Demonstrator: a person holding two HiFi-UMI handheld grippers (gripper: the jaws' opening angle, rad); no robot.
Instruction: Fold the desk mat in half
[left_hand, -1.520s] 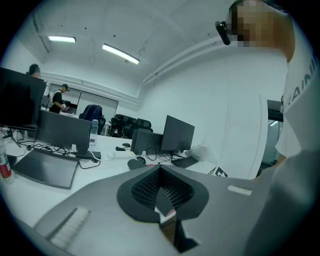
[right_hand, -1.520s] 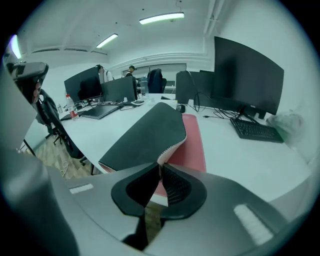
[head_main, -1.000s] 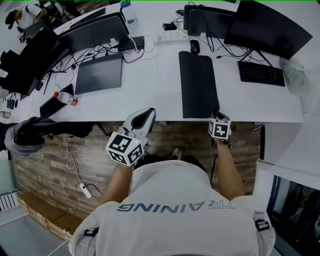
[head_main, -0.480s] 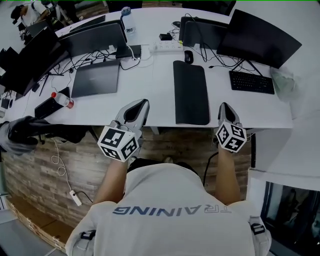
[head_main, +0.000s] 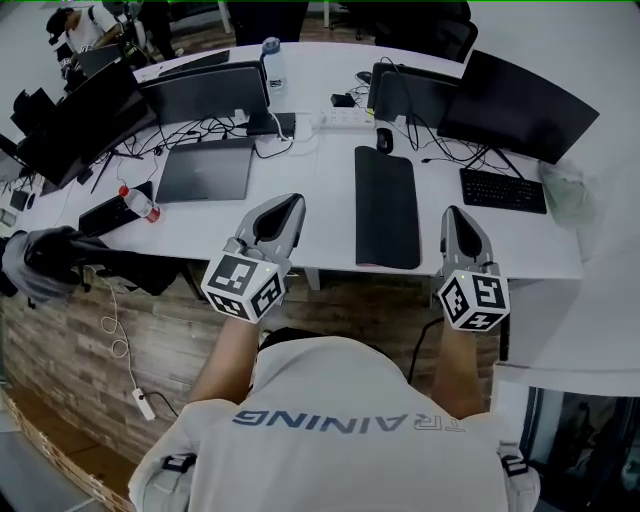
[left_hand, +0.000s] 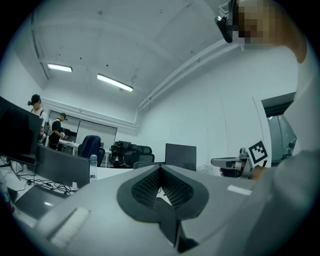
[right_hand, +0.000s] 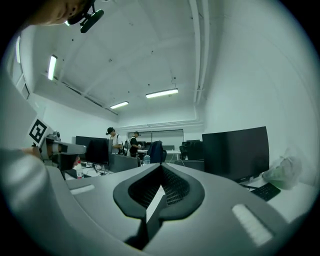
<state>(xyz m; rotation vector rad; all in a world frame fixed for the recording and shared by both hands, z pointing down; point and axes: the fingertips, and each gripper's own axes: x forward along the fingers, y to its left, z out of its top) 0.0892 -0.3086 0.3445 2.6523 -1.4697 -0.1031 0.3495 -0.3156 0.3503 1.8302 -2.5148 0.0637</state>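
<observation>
The dark rectangular desk mat (head_main: 386, 205) lies flat between the left gripper (head_main: 288, 203) and right gripper (head_main: 453, 213), both closed, empty

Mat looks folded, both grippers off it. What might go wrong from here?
1. The desk mat lies as a narrow strip that looks folded. The left gripper and right gripper are both shut, empty and off it, so the top layer may spring open.
2. Its near end sits at the front edge of the desk, so a nudge may slide it off.
3. The mouse lies just beyond its far end and may get bumped.
</observation>
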